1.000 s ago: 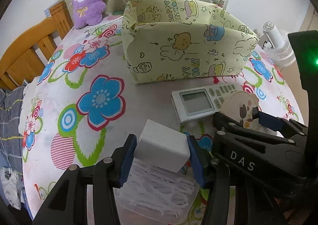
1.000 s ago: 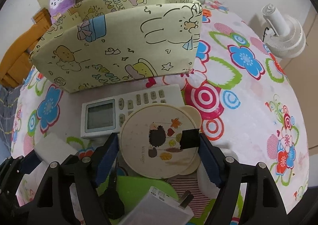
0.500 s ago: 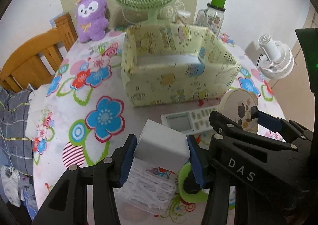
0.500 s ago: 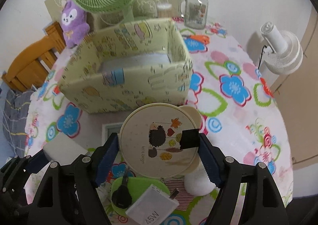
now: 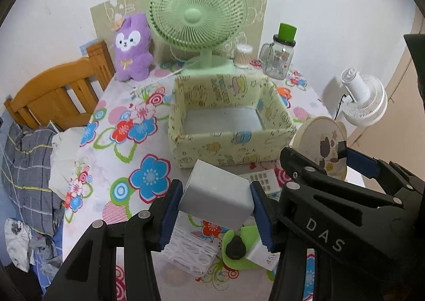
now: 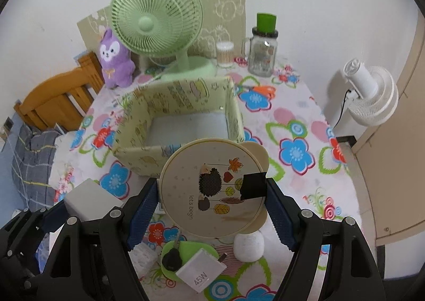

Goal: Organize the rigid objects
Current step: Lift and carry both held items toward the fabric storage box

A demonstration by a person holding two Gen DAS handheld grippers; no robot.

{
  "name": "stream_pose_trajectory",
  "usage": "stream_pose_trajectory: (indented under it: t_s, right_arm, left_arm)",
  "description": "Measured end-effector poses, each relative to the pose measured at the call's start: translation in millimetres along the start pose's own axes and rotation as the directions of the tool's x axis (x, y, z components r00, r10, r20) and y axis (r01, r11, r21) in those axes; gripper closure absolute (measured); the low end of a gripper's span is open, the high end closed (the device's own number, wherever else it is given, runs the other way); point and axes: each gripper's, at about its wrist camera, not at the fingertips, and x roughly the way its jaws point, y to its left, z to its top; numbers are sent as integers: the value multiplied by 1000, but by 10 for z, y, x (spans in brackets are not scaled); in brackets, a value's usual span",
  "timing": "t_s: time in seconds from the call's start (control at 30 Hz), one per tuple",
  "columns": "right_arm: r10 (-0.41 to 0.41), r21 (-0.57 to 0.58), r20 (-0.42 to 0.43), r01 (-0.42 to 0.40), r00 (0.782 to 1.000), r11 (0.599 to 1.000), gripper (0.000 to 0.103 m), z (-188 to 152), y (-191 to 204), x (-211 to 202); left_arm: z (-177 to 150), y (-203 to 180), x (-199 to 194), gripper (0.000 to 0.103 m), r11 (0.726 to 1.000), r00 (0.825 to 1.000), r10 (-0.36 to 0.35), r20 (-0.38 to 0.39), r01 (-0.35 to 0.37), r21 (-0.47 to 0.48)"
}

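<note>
My left gripper [image 5: 216, 217] is shut on a white box [image 5: 215, 193] and holds it well above the table, just short of the yellow cartoon-print fabric bin [image 5: 228, 147]. My right gripper [image 6: 212, 208] is shut on a round cream tin with a hedgehog print [image 6: 212, 190], raised in front of the bin [image 6: 138, 152]. The bin is open and nothing shows inside it. The tin [image 5: 321, 147] and the right gripper also show at the right of the left wrist view. The white box [image 6: 87, 200] shows at the lower left of the right wrist view.
On the flowered tablecloth below lie a remote [image 5: 261, 180], a 45W charger [image 6: 200, 275] on a green pad [image 6: 186, 250], a white mesh item [image 5: 190, 254] and a small white round object [image 6: 249, 247]. A green fan [image 5: 196, 16], purple plush [image 5: 131, 48], jar [image 5: 279, 59], wooden chair [image 5: 55, 93] stand behind.
Both grippers have risen with their loads, so the table looks farther away and the inside of the bin has come into view. Both grips stay the same.
</note>
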Motion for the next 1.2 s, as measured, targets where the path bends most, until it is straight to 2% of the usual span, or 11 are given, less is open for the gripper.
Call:
stream_pose_trajectory:
  t_s: [0.6,0.93,1.2]
  right_arm:
    - [25,3,85,-25,996,1000,23,284,-55,-568]
    - [40,-14,111,-39,993,999,23,455,-9,-588]
    - [41,-13,94,-40,995,999,23,636,16,-366]
  left_arm:
    - [252,-96,-490,50,1000,997,19,80,-17,-24]
    - [429,-61,-444,50,998,996,35,85,-32,-45]
    - [619,-29,-228,50,998,997,44,62,-41,-45]
